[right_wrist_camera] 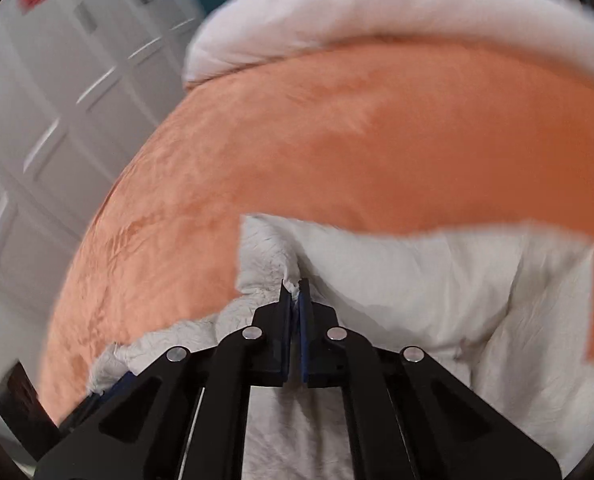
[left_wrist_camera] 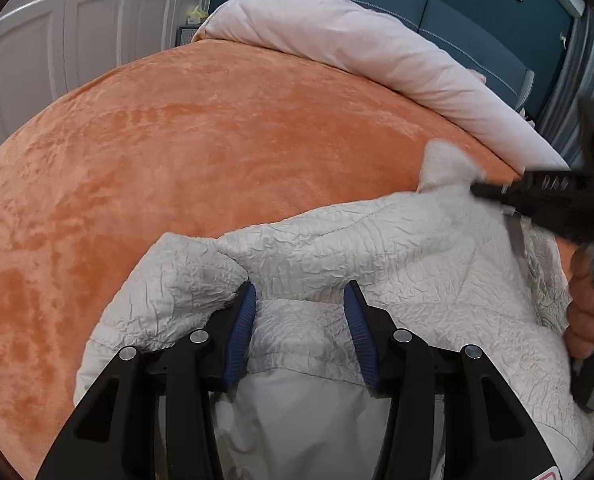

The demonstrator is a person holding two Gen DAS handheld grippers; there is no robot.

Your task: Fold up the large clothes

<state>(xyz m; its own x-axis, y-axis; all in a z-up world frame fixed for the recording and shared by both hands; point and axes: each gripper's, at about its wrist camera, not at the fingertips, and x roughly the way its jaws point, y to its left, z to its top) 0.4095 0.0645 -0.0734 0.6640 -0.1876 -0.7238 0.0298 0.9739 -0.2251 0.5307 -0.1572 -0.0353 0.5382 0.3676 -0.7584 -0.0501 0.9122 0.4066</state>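
With the right gripper [right_wrist_camera: 295, 292] clamped on the white garment [left_wrist_camera: 377, 248] and the left gripper [left_wrist_camera: 300, 300] spread apart unclamped, slippage under one-sided tension is judged likely.

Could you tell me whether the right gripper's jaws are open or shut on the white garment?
Shut: the right gripper pinches a ridge of the white garment between nearly touching jaws.

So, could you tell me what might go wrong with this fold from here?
1. Only the right gripper is pinching the white garment, and on a thin bit of edge, so the fabric could slip out mid-fold.
2. The left gripper is open over the cloth, so that side may drag or bunch on the plush orange bedspread.
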